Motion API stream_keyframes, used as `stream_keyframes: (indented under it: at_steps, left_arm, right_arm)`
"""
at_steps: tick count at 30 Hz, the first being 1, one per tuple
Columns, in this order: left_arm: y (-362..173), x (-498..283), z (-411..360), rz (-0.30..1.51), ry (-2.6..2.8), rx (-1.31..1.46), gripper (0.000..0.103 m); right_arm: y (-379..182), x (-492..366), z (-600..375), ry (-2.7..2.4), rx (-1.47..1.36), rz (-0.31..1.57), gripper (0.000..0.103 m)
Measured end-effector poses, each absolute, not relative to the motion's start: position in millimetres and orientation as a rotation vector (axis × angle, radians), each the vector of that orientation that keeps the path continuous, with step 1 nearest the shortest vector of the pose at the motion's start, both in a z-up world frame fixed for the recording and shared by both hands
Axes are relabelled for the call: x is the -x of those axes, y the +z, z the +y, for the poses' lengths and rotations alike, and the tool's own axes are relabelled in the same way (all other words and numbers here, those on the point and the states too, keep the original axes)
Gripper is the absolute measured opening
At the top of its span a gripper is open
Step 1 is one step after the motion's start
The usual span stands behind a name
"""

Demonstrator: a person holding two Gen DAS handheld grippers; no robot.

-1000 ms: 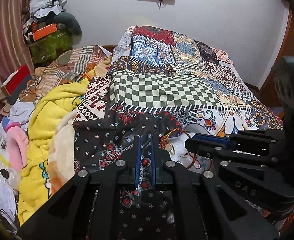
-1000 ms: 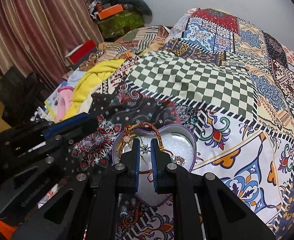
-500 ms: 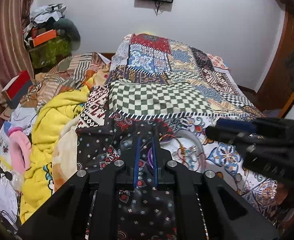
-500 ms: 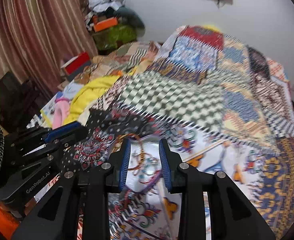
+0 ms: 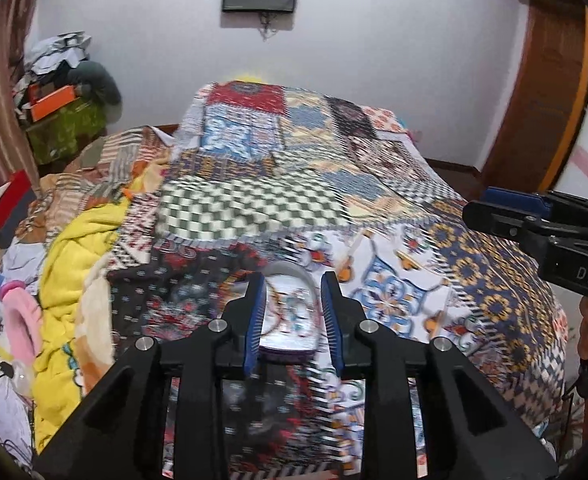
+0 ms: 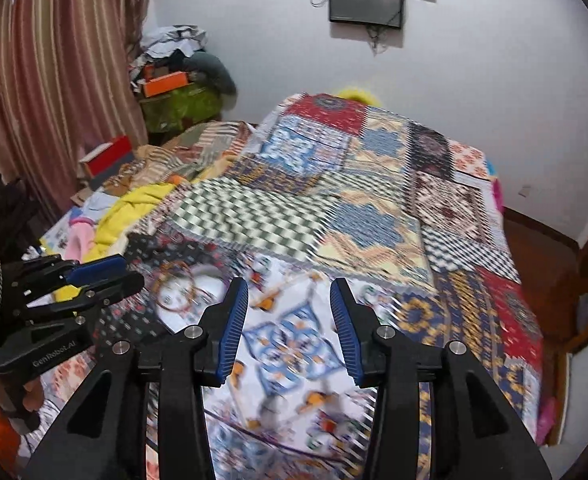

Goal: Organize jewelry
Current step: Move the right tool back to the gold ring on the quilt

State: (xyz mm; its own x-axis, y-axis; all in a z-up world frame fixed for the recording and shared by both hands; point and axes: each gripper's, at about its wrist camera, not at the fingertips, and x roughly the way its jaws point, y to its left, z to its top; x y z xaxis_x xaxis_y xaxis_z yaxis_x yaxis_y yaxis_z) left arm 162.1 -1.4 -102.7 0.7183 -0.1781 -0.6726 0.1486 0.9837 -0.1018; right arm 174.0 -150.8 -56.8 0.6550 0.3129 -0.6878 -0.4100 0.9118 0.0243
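Patchwork bed (image 5: 374,184) carries our jewelry tin (image 5: 289,316), framed by the spread left claw (image 5: 289,322); right claw (image 6: 289,320) spread, empty. We should descend slowly.

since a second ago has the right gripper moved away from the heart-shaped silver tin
Yes. The right gripper has pulled back and rightward: the heart-shaped silver tin, formerly between its fingers, now lies left of them, and the gripper has opened.

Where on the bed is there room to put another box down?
Free: quilt right of the heart-shaped tin, under the open right gripper, and the checkered patch beyond. Crowded: the left edge, with the yellow blanket and piled clothes.
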Motion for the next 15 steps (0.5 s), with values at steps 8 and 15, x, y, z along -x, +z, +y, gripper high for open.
stream_keyframes:
  at_steps: [8, 15]
  left_arm:
    - [-131.6, -168.3, -45.7, 0.864, -0.304, 0.039, 0.027]
    - [-167.2, -173.0, -87.0, 0.969, -0.378, -0.007, 0.028]
  right_arm:
    - [-83.4, -159.6, -191.5, 0.339, 0.102, 0.821, 0.039]
    - [-108.2, -150.1, -217.9, 0.310, 0.027, 0.895, 0.039]
